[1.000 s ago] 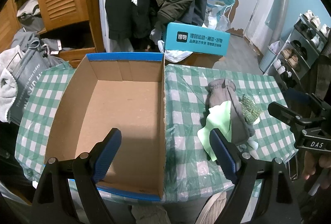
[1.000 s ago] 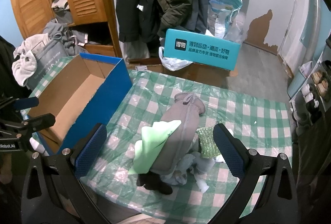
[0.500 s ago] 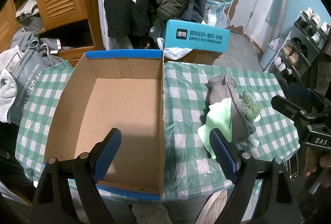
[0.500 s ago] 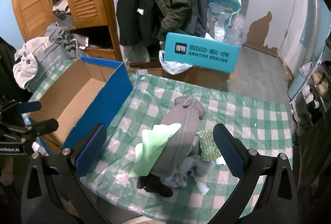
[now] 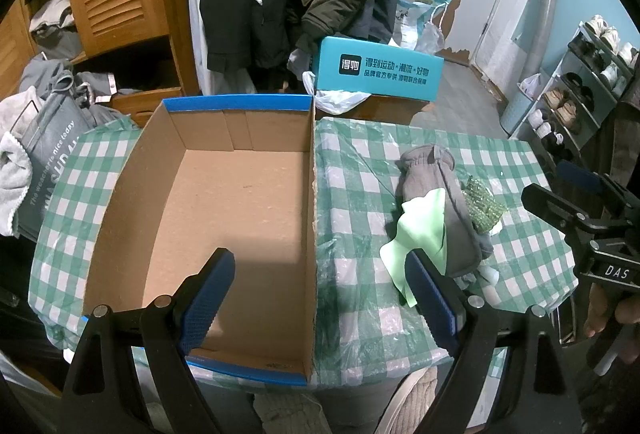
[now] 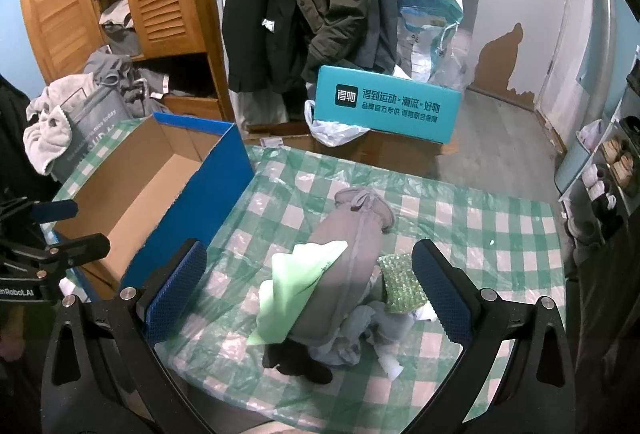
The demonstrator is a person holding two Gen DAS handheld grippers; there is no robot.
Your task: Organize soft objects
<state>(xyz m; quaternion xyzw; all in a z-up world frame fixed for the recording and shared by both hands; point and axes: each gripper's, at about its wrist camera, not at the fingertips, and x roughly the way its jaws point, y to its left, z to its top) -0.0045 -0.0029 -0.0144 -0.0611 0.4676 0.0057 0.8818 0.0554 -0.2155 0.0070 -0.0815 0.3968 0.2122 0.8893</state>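
Both tools (image 5: 320, 294) (image 6: 310, 286) raised; box (image 5: 240, 205) empty.

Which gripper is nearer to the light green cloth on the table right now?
Right. The right gripper is open and faces the pile, with the light green cloth between its fingers in that view. The left gripper is open in front of the cardboard box, beside the pile.

The left wrist view looks down from above the box (image 5: 224, 218); the right wrist view looks down over the pile (image 6: 344, 274). Both share the table (image 5: 360, 161).
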